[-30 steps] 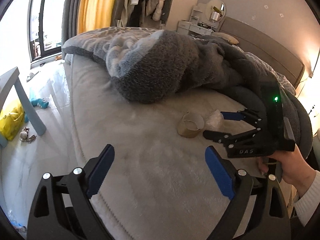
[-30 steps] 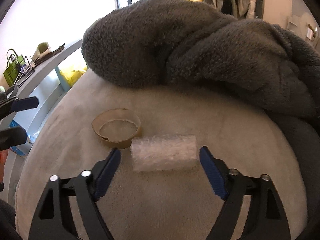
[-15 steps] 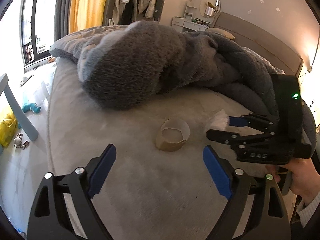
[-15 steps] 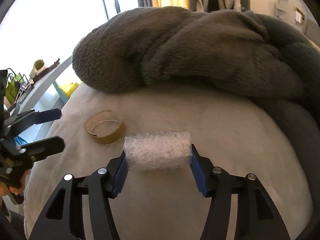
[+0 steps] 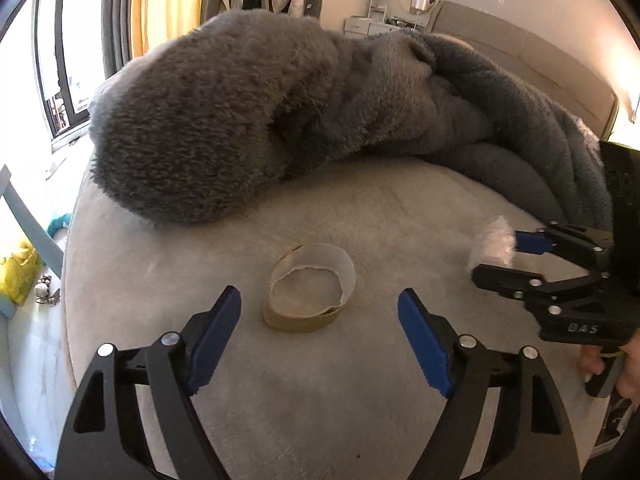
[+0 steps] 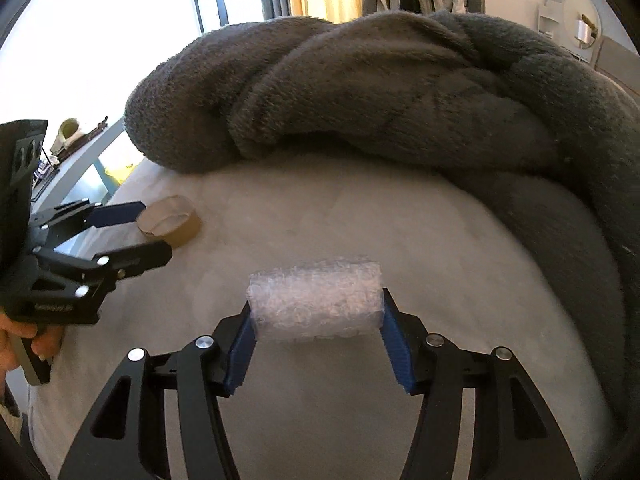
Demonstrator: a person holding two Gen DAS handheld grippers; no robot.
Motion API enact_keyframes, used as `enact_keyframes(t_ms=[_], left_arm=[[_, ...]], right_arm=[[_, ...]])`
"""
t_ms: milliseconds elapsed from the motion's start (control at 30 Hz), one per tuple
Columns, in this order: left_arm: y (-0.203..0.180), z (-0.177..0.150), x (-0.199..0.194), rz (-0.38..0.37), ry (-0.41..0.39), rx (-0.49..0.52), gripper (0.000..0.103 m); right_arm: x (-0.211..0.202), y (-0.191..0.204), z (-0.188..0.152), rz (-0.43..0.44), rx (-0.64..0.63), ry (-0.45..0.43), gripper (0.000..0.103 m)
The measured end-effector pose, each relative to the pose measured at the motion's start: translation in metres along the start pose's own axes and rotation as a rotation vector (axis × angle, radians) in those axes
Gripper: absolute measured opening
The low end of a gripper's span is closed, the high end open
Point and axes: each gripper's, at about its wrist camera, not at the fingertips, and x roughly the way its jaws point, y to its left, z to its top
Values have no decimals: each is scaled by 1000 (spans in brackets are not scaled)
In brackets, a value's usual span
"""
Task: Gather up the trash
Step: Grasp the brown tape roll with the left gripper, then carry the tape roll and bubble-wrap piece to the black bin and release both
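Note:
A brown cardboard tape ring [image 5: 310, 286] lies flat on the pale bed cover [image 5: 360, 208]. My left gripper [image 5: 320, 316] is open, its blue pads on either side of the ring's near edge, not touching it. The ring also shows in the right wrist view [image 6: 170, 226], between the left gripper's fingers [image 6: 120, 213]. My right gripper [image 6: 316, 320] is shut on a roll of clear bubble wrap [image 6: 316, 304], held just above the cover. In the left wrist view the roll [image 5: 492, 240] shows white at the right gripper's tips [image 5: 500, 256].
A thick grey fleece blanket [image 5: 248, 112] is heaped across the bed behind the ring and curves along the right side [image 6: 540, 152]. The bed edge drops to the floor at left, where a yellow bag [image 5: 16, 276] and a grey table leg [image 5: 28, 224] stand.
My left gripper moved forward until its pads flank the tape ring. My right gripper closed on the bubble wrap roll and lifted it slightly off the cover.

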Motion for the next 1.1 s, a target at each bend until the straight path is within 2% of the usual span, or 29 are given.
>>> enact_keyframes(t_ms=[133,200,267,500,767,1100], left_arm=[[-2,4,11,41,21,-14,72],[-1,6,15,52,31,-21,58],[-1,5,19,68,41,-27,52],[-4,5,10,73,14,-21,52],[-21,-13,-13,33,15,-42,52],[-11,-54,-69,72,8,-72,52]], right_arm=[[-4,-3,-4,-3,-7,-4,58],[-8,-3,-4,-10,-18,-8,58],[-15,-6,-5,-15,-17,-16,58],[-32,-7,-3,3,4,-36,58],[-44,-12,-8,19,102,-5,58],[-72,25,-27,22,141,-27,58]])
